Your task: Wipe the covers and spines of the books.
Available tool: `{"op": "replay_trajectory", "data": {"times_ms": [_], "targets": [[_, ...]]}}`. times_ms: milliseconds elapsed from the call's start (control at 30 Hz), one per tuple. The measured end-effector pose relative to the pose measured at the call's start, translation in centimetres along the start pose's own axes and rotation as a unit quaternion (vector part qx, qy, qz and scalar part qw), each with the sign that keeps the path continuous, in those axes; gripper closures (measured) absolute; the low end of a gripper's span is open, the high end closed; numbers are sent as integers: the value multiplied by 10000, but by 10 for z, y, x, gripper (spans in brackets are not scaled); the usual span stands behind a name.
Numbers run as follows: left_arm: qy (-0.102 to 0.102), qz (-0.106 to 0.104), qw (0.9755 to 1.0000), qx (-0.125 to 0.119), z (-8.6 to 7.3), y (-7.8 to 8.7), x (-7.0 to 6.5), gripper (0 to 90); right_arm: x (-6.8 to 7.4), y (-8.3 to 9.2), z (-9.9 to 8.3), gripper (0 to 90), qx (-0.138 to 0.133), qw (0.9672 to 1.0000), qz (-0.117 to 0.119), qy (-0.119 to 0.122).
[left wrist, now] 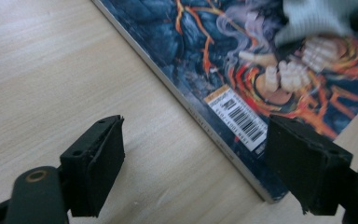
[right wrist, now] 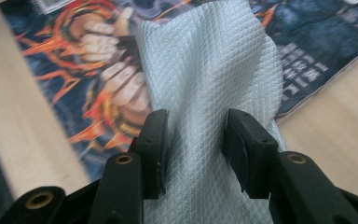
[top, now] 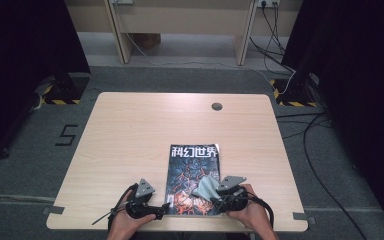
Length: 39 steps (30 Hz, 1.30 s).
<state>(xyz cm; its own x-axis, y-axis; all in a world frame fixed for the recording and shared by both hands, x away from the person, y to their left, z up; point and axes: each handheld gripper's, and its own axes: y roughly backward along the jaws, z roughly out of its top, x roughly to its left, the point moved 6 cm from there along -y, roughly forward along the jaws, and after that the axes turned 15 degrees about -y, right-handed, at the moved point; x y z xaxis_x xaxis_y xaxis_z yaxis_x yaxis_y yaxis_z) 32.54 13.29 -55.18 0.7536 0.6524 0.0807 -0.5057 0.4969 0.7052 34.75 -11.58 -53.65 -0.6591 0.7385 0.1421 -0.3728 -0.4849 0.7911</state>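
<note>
- The right gripper (right wrist: pixel 193 154) has a pale grey quilted cloth (right wrist: pixel 214 84) between its jaws. In the right gripper view the fabric fills the gap and both pads meet it, so I read this as a grip on the cloth, though not a tight pinch.
- Ahead of that gripper the cloth bulges up and drapes onto the cover of a magazine (top: pixel 194 179). The magazine lies flat, just beyond and under the jaws.
- The left gripper (left wrist: pixel 193 175) stands open with nothing between its jaws. The magazine's near left corner, with its barcode label (left wrist: pixel 237 116), sits just in front of its right-hand jaw. Bare table (top: pixel 130 135) lies in front of the other jaw.
- The work in hand looks like wiping the magazine cover with the cloth, the left gripper placed to steady the magazine.
- Risk: the magazine is not pinned. A wiping stroke could drag it across the smooth table, since the open left gripper is only beside the corner and not pressing on it.
- Risk: the hold on the cloth looks loose. Friction against the glossy cover could pull the fabric out from between the pads mid-stroke.
- Risk: if the left gripper closes where it is, one jaw could catch the corner edge and crease or lift the cover.
- Risk: the magazine lies close to the table's near edge, so a pull toward the person could slide it off.
</note>
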Motion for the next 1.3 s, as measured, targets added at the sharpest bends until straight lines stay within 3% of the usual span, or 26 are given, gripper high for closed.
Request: {"op": "replay_trajectory", "data": {"times_ms": [267,367,767,1100,1300], "targets": [[-78,64,9999,41,0,-1,0,168,-17,-12,19,597,-82,9998,-155,-73],[12,37,10000,28,-1,-2,0,166,-30,-18,30,605,-130,9995,-206,-213],[5,20,10000,28,-1,-1,1,171,-71,-45,74,591,-335,9960,-593,-573],[64,-55,10000,3,-2,-2,1,169,-89,-58,93,582,-528,9929,-786,-714],[44,-62,10000,20,-2,-2,2,169,-86,-59,95,573,-491,9925,-875,-704]]}}
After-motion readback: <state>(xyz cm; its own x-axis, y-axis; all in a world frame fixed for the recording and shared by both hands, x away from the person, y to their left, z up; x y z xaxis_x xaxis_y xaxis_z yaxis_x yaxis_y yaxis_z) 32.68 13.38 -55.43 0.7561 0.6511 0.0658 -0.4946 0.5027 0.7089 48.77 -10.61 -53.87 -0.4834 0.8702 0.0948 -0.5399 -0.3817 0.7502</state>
